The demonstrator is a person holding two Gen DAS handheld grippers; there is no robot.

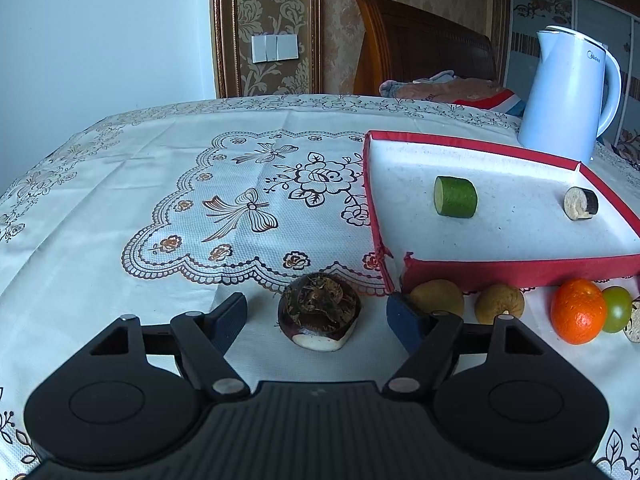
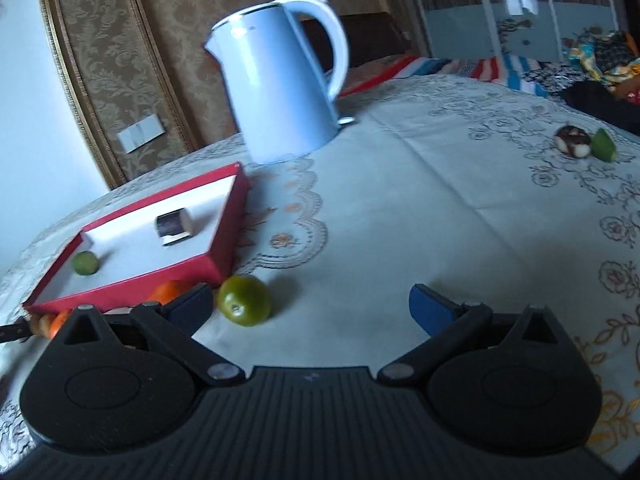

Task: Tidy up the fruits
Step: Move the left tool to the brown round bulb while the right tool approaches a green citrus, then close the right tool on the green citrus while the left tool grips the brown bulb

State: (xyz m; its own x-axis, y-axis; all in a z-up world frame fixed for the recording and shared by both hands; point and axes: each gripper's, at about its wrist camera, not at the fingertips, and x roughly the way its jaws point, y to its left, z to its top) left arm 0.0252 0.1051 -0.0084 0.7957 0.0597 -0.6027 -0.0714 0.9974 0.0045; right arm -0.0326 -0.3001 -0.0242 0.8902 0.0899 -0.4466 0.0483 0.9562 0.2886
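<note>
Left gripper (image 1: 316, 312) spread around a dark root piece (image 1: 320, 311) just before the red tray (image 1: 516, 272); right gripper (image 2: 310, 306) spread, empty. Closing off-centre could roll it away.

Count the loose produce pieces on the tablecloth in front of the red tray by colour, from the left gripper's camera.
Dark brown: 1, the root piece
Tan: 2
Orange: 1
Green: 1
Total: 5, none of them inside the red tray.
</note>
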